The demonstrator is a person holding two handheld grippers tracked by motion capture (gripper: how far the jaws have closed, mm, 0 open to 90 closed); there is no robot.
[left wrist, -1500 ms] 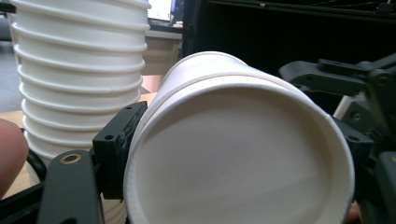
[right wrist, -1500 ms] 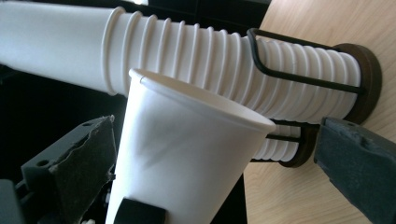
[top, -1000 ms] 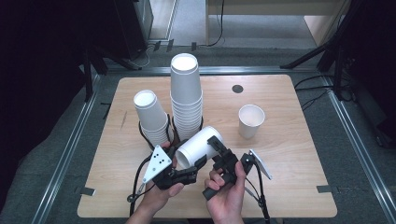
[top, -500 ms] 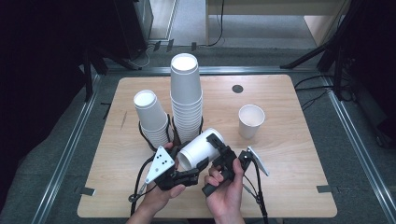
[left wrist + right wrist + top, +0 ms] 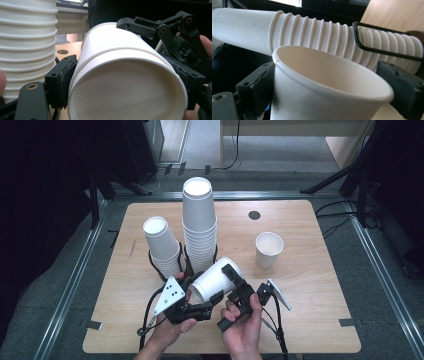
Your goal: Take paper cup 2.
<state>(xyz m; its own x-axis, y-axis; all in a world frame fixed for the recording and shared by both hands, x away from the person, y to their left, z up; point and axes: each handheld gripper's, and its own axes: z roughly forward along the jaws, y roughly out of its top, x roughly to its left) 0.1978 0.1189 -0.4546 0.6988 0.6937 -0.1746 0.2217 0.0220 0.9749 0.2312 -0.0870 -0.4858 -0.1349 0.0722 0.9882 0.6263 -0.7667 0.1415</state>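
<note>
The left claw [image 5: 207, 304] has just been opening around the tilted paper cup [image 5: 216, 280], one pad [image 5: 61, 77] still touching it. The right claw [image 5: 235, 287], just closing, grips the cup's body, near the tall cup stack [image 5: 200, 227].

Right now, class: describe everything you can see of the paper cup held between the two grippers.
The paper cup is plain white, paper by its look, with a rolled rim and empty inside. It lies tilted on its side above the table, mouth toward the person. The left gripper, whose jaws have just been opening, has a pad beside its rim; the right gripper, jaws closing, straddles its body. A second rim line suggests two nested cups.
</note>
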